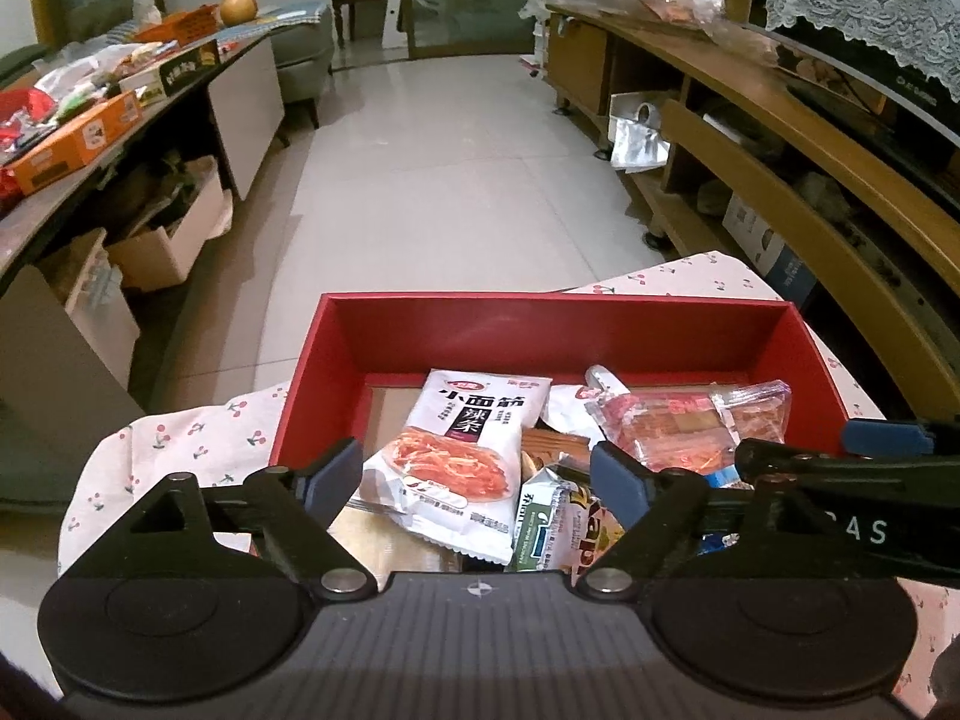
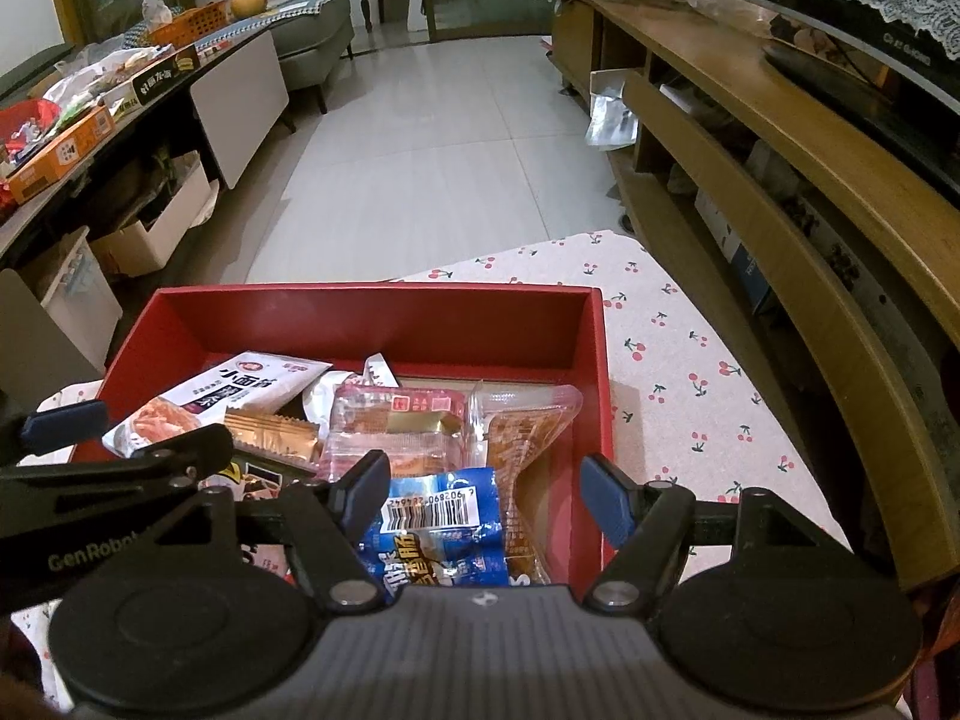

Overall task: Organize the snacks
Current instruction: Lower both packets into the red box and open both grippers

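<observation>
A red box (image 1: 558, 324) (image 2: 372, 318) sits on a cherry-print cloth and holds several snack packets. A white spicy-strip packet (image 1: 462, 456) (image 2: 228, 396) lies at its left. A clear pink packet (image 1: 678, 426) (image 2: 396, 432) lies at its right. A blue packet with a barcode (image 2: 444, 528) lies near the front right corner. My left gripper (image 1: 474, 480) is open above the white packet and a green packet (image 1: 543, 525), holding nothing. My right gripper (image 2: 486, 498) is open above the blue packet, holding nothing. Each gripper shows at the edge of the other's view.
A low table (image 1: 120, 138) at the left carries boxes and snacks, with an orange box (image 1: 78, 141) near its edge. A wooden TV cabinet (image 2: 780, 138) runs along the right. White tiled floor (image 1: 444, 168) lies beyond the box. The cherry cloth (image 2: 678, 360) extends right of the box.
</observation>
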Tool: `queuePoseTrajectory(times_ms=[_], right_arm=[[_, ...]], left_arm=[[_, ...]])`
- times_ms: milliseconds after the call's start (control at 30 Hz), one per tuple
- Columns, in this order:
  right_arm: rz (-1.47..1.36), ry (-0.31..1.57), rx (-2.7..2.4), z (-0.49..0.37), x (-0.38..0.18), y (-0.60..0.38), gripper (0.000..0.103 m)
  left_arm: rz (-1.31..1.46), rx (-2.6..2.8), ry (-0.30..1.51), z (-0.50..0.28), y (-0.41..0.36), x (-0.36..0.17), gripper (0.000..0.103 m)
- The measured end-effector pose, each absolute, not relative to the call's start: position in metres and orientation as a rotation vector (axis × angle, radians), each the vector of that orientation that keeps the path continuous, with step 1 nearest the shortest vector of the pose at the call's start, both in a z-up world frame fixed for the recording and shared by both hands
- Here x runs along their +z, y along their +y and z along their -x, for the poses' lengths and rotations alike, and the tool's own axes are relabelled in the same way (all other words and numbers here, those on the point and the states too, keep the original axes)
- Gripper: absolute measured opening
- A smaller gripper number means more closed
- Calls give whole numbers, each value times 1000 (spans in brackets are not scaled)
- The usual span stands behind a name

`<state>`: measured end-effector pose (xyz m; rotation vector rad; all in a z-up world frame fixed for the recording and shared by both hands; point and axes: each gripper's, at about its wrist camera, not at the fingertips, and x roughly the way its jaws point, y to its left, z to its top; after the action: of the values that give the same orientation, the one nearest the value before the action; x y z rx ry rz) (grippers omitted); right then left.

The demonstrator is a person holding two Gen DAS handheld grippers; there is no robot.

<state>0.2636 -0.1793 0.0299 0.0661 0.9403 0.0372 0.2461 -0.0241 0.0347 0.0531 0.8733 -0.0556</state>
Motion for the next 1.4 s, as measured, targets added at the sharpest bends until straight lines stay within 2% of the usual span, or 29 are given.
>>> queuePoseTrajectory(times_ms=[267, 467, 700, 1400], right_arm=[[-60, 929, 33, -261, 34, -179, 76], [-56, 911, 30, -256, 39, -179, 78], [-53, 907, 30, -254, 41, -179, 78], [-78, 876, 25, -234, 54, -185, 78]], left_arm=[[-72, -6, 853, -244, -21, 36, 103], [-104, 34, 831, -241, -24, 40, 103], [-275, 81, 871, -242, -40, 34, 103], [-103, -2, 887, -224, -25, 46, 103]])
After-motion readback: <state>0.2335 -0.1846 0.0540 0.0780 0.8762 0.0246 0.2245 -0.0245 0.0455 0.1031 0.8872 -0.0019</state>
